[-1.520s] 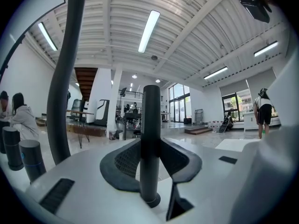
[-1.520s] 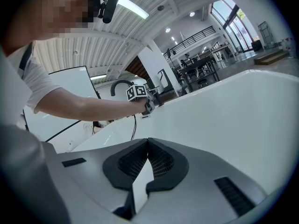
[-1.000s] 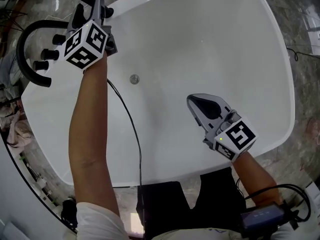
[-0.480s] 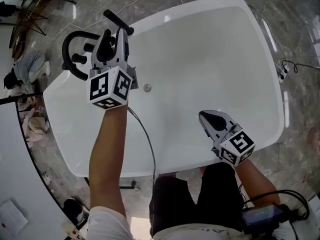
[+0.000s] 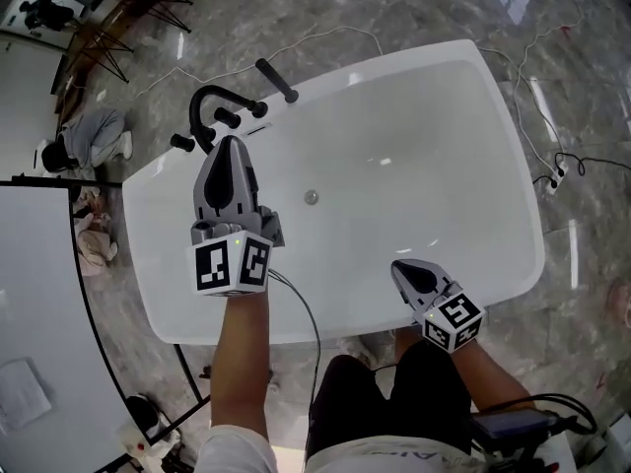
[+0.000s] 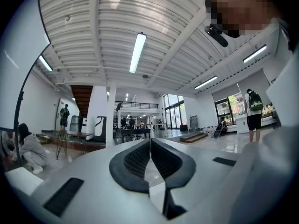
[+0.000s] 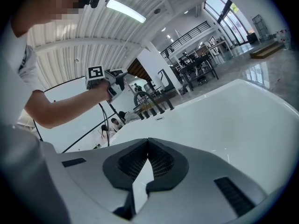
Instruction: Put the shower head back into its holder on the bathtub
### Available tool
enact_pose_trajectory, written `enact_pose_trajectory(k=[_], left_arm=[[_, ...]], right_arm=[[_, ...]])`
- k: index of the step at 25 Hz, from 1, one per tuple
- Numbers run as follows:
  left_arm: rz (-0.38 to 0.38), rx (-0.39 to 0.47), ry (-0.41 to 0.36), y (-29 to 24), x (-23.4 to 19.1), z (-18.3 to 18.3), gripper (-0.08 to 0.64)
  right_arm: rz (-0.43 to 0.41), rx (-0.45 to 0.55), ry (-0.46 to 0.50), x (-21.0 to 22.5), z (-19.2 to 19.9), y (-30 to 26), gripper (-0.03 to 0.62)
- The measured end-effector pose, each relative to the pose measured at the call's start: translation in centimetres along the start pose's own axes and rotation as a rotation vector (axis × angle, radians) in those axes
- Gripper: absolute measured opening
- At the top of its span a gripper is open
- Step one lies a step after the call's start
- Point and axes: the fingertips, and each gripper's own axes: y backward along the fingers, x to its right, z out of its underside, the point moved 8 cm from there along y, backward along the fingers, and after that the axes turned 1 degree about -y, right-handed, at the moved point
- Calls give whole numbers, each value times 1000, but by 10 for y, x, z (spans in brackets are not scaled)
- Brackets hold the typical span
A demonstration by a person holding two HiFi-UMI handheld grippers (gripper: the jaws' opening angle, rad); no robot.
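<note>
The slim black shower head (image 5: 276, 80) is seen at the glossy white bathtub's (image 5: 424, 136) far rim beside the curved faucet (image 5: 205, 101), while the left gripper (image 5: 229, 148) and right gripper (image 5: 403, 267) are held shut, empty, above the tub.

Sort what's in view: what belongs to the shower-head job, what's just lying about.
Job: shower head, bathtub, left gripper and right gripper, jaws shut, empty.
Lying about: tap spout, floor cables, crouching person.
</note>
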Motion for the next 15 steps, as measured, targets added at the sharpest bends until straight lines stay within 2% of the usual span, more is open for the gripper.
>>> enact_pose_trajectory(k=[4, 8, 11, 15], left_arm=[[8, -13, -15, 46, 2, -28, 17], [12, -60, -10, 99, 5, -35, 17], [11, -76, 3, 133, 8, -42, 17], [12, -57, 31, 176, 3, -73, 17]], right_arm=[[-2, -20, -9, -23, 11, 11, 11], [-1, -46, 44, -37, 14, 21, 11], [1, -29, 85, -49, 7, 32, 11], [40, 22, 109, -83, -14, 48, 11]])
